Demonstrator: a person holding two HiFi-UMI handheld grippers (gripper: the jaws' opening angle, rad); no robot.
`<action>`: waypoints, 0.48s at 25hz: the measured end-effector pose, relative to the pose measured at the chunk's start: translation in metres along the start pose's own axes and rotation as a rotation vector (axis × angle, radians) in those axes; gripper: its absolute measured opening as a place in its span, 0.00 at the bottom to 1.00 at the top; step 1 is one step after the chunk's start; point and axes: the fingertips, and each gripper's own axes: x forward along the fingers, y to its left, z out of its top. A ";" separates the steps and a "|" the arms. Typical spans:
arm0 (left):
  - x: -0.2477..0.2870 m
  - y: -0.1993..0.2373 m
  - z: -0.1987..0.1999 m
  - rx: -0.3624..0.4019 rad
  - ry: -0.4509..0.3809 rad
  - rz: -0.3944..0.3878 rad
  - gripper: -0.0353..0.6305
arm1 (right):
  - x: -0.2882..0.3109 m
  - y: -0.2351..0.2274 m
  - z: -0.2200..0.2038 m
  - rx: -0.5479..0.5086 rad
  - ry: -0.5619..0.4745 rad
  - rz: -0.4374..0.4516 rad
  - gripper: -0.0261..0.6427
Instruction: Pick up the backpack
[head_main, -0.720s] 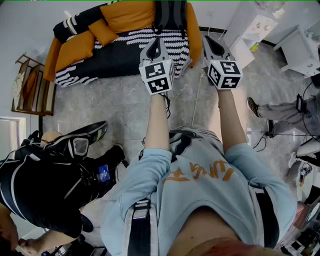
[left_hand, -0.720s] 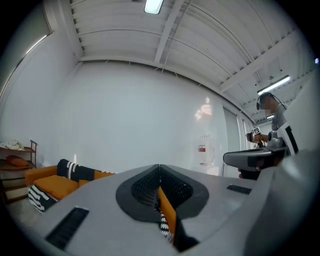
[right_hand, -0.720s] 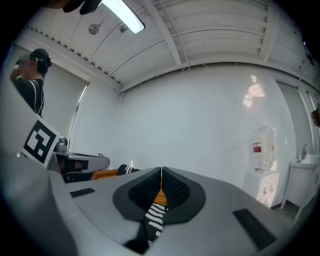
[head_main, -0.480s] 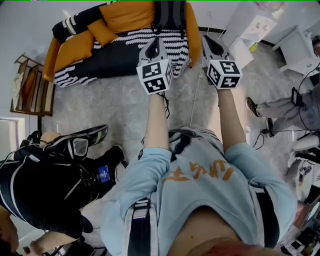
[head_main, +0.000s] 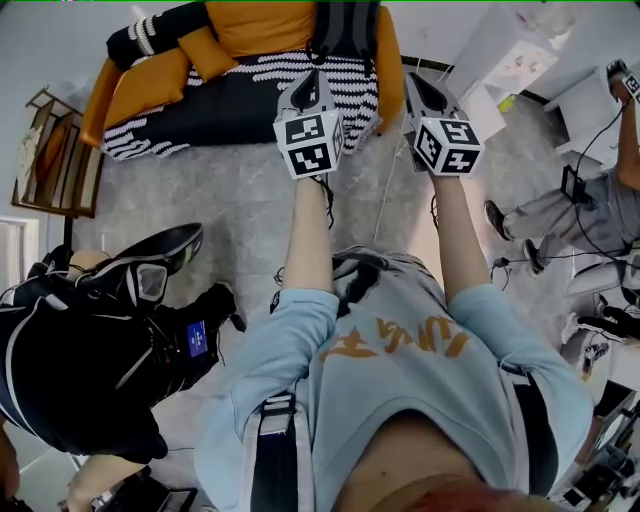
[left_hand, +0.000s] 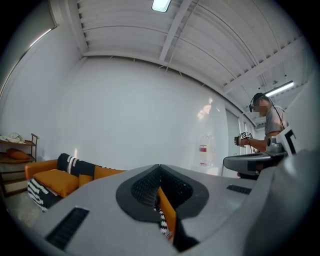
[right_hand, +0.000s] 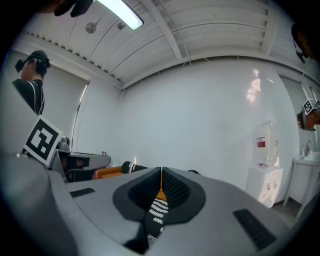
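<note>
The dark grey backpack (head_main: 345, 25) leans upright against the back of an orange sofa (head_main: 150, 85) that is draped with a black-and-white striped blanket, at the top of the head view. My left gripper (head_main: 312, 80) is held out level over the sofa's front edge, just short of the backpack and slightly to its left. Its jaws are shut with nothing between them. My right gripper (head_main: 416, 82) is beside it, off the sofa's right end, also shut and empty. In both gripper views the jaws (left_hand: 160, 167) (right_hand: 161, 172) meet in a closed line that hides the backpack.
A person in black with camera gear (head_main: 90, 350) crouches at the left. A wooden rack (head_main: 55, 170) stands by the left wall. A white cabinet (head_main: 510, 60) and another person's legs (head_main: 555, 215) are at the right. A cable (head_main: 385, 205) trails over the grey floor.
Both grippers stay shut and held out toward the sofa, almost where they were. The person at the right edge has shifted, and the person in black has edged left.
</note>
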 end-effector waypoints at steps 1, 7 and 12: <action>0.000 0.001 0.000 -0.002 0.003 0.002 0.09 | 0.000 -0.001 0.000 0.000 0.003 0.000 0.08; 0.000 0.006 -0.004 0.012 0.013 0.011 0.09 | 0.000 -0.002 -0.002 -0.027 0.037 0.009 0.08; 0.004 0.007 0.004 0.032 -0.015 0.015 0.09 | 0.004 -0.006 -0.004 -0.046 0.066 0.008 0.08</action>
